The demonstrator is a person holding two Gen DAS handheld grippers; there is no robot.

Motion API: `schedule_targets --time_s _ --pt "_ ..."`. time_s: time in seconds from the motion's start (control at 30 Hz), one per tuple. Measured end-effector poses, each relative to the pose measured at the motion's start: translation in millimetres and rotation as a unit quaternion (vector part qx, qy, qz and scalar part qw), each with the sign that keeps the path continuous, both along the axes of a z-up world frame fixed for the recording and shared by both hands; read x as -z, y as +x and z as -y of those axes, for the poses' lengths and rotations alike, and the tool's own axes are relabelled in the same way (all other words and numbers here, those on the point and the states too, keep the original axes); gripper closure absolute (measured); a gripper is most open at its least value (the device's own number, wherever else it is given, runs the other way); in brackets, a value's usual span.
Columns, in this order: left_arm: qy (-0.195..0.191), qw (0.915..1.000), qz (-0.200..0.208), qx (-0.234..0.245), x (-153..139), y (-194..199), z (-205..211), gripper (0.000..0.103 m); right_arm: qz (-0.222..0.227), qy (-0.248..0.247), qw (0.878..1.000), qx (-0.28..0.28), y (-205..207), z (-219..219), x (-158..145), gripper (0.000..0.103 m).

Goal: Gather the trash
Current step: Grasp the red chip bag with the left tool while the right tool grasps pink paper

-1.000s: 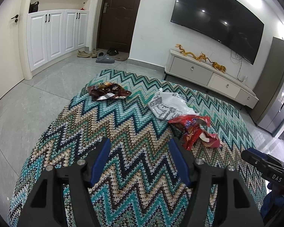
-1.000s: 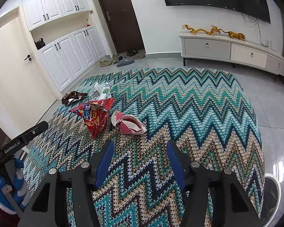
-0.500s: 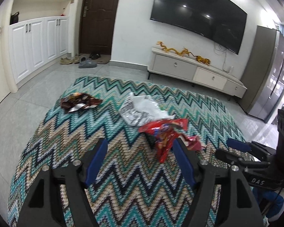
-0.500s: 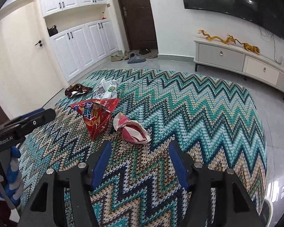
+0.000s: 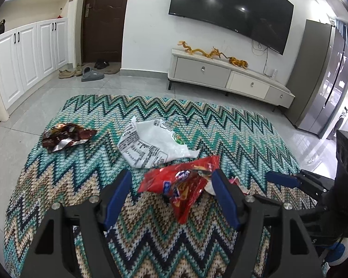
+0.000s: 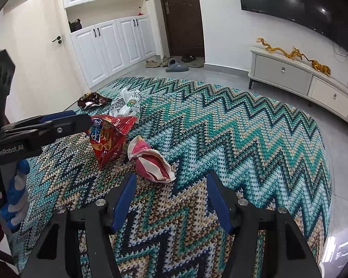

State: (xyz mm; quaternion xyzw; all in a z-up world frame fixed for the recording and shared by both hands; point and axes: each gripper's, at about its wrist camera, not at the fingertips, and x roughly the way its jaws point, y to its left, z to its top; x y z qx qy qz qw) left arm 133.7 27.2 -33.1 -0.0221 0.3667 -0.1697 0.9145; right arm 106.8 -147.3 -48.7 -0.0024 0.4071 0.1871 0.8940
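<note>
Trash lies clustered on the zigzag rug, whose far half is bare: crumpled red snack bag between the parted left gripper jaws, unpressed; right gripper parted, empty.

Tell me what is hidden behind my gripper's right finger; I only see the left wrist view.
Observer: A crumpled pink-and-white wrapper, lying on the zigzag rug beside the red snack bag.
Operator: Report the right gripper.
Observer: The right gripper is open and empty; that wrapper lies just ahead of its left finger.
Operator: Check mine from that side.
Observer: The left gripper, jaws just opened wider, has its tips at the red bag's top corner, not closed on it.
</note>
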Motion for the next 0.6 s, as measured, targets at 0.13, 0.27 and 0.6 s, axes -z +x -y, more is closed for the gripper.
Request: schedule_targets --time_s 0.13,0.27,0.6 --pt "0.001 1.0000 -0.004 0.003 4.7 8.9 4.3 0.033 0.001 -0.002 1.000 -0.011 7.7 -3.9 1.9 0.043" --pt "0.001 1.0000 -0.009 0.002 10.3 19.8 6.4 0.034 0.002 -0.007 1.000 -0.022 15.2 -9.5 4.0 0.043" --pt "-0.010 0.9995 -0.027 0.011 25.5 37.7 7.7 0.050 -0.002 -0.022 0.998 -0.058 27.8 -28.3 12.3 0.043"
